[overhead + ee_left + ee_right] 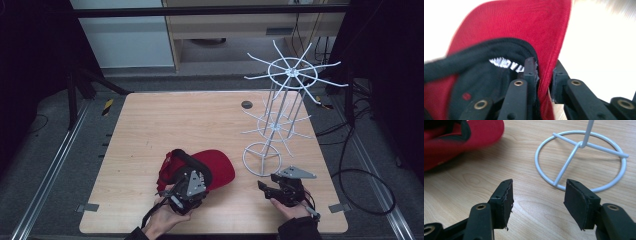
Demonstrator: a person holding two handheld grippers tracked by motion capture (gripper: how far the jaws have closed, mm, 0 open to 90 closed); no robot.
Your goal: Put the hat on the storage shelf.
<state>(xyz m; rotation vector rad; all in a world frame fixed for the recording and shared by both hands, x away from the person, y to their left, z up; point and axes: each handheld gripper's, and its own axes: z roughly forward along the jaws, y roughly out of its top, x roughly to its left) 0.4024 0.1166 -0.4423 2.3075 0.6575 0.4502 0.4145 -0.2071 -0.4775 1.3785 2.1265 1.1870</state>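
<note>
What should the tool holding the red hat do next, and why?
Probably lift the red cap a little off the table. The left tool already pinches the cap's edge between its jaws, so the grip looks ready. The white wire rack stands to the right with bare prongs, a likely place for it. The right tool waits open near the rack's ring base.

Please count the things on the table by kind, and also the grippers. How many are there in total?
Red cap: 1
White wire rack: 1
Grippers: 2, the left gripper and the right gripper
Total: 4
</note>
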